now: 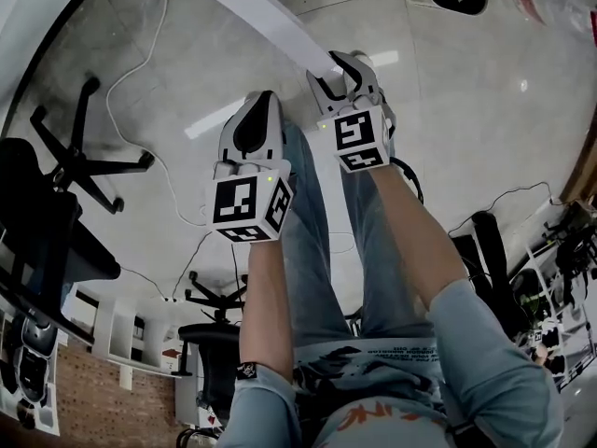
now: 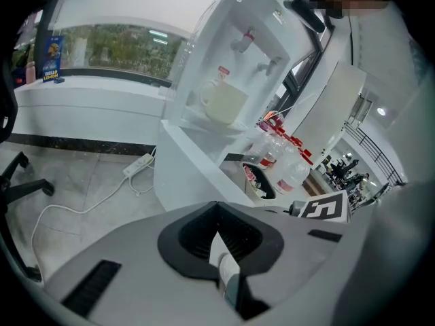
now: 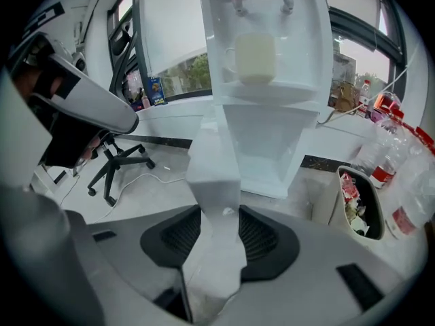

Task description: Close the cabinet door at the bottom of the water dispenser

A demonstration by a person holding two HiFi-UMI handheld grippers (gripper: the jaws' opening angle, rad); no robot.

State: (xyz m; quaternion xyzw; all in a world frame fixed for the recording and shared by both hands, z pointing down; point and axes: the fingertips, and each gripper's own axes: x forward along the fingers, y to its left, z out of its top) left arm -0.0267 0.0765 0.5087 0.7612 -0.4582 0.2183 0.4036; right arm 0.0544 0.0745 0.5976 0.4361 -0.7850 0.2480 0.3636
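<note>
As a sign point(image 2: 51, 58) reads "HELLO LEMON", the right hand-held gripper point(image 3: 221, 217) clamps the cabinet door point(image 3: 212, 158), the left hand-held gripper point(image 2: 219, 233) closed.

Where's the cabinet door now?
Right gripper view, centre: the cabinet door stands open before the water dispenser, its edge clamped by the right gripper.

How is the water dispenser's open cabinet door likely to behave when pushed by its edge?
The cabinet door probably swings as one stiff panel: its edge looks straight. It seems light, being thin. Its smooth white face might slip between the right tongs clamping it.
</note>
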